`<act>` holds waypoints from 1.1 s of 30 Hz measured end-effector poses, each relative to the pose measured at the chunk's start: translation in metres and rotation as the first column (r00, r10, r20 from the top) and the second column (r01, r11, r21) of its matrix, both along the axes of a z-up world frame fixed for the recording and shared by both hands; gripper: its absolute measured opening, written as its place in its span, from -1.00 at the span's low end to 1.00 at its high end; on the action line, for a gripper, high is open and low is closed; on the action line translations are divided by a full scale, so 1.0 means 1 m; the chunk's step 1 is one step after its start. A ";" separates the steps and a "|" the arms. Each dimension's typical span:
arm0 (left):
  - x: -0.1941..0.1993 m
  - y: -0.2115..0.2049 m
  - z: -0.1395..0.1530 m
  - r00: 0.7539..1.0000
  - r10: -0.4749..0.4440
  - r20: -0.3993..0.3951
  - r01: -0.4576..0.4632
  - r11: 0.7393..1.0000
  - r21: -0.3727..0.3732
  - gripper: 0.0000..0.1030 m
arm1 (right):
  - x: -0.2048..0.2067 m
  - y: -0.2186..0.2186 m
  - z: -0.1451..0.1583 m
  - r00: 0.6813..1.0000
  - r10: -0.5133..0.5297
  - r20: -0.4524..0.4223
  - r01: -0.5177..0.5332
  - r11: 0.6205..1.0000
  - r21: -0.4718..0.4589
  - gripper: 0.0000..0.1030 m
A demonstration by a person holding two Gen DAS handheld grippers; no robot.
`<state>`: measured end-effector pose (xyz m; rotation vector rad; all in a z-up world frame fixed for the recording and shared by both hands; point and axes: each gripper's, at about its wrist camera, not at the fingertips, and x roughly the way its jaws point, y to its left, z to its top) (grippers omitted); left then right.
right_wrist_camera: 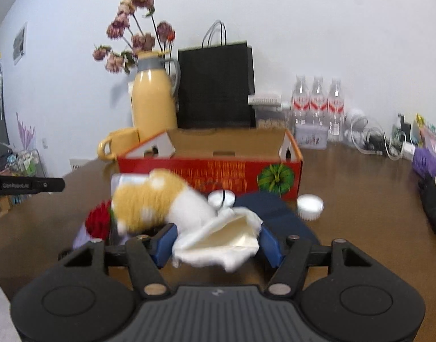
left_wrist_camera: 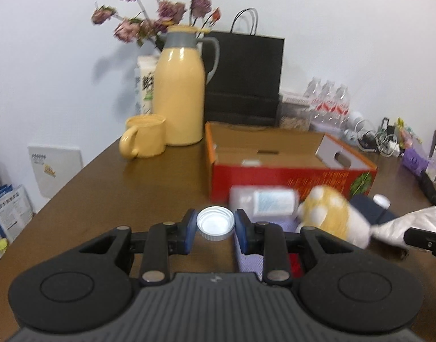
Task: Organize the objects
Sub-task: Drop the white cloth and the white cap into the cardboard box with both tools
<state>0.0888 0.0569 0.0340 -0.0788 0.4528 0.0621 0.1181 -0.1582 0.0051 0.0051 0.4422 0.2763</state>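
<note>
The left gripper (left_wrist_camera: 215, 223) is clamped on a small white jar lid (left_wrist_camera: 215, 223): round, ribbed around its rim, hollow side up, with a blue pad pressed to each side. It is held above the brown, smooth wooden table (left_wrist_camera: 104, 193).

The right gripper (right_wrist_camera: 216, 242) grips a plush paw toy (right_wrist_camera: 161, 202) by its white fabric end. The blue pads sit against either side of the crumpled white cuff (right_wrist_camera: 218, 242), which shows a cream inner lining. The toy's far end is fuzzy orange-tan with white pad spots, blurred by motion. In the left wrist view the same toy sits to the right of the lid, at about the same height.

Behind both stands an open red cardboard box (right_wrist_camera: 209, 171), rectangular, flaps up, printed on its front with gold characters and a green round motif. Its plain brown interior is visible. A translucent plastic container (left_wrist_camera: 263, 202) with a pale label lies on its side just in front of the box.

On the table near the box lie a dark blue cloth (right_wrist_camera: 277, 213), a second white ribbed lid (right_wrist_camera: 310, 203) and a red knitted item (right_wrist_camera: 99, 222).

At the back, against the white wall, are a glossy yellow thermos jug (left_wrist_camera: 181, 94) with a grey collar and handle, a matching yellow mug (left_wrist_camera: 144, 139), dried purple flowers (left_wrist_camera: 158, 8), a matte black paper bag (left_wrist_camera: 243, 77) and three clear water bottles (right_wrist_camera: 317, 105).
</note>
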 end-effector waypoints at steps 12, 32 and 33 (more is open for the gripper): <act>0.047 -0.029 0.014 0.996 -0.082 0.037 0.082 0.997 0.003 -0.43 | 0.041 0.002 0.032 0.994 0.012 0.108 -0.014 1.000 0.014 0.11; 0.183 -0.044 0.026 0.996 -0.071 0.051 0.073 0.997 -0.038 -0.43 | 0.203 0.017 0.047 0.990 -0.010 0.138 0.008 1.000 0.019 0.11; 0.191 -0.043 0.023 0.997 -0.069 0.043 0.071 0.997 -0.042 -0.43 | 0.211 0.016 0.042 0.992 -0.013 0.126 0.011 1.000 0.019 0.11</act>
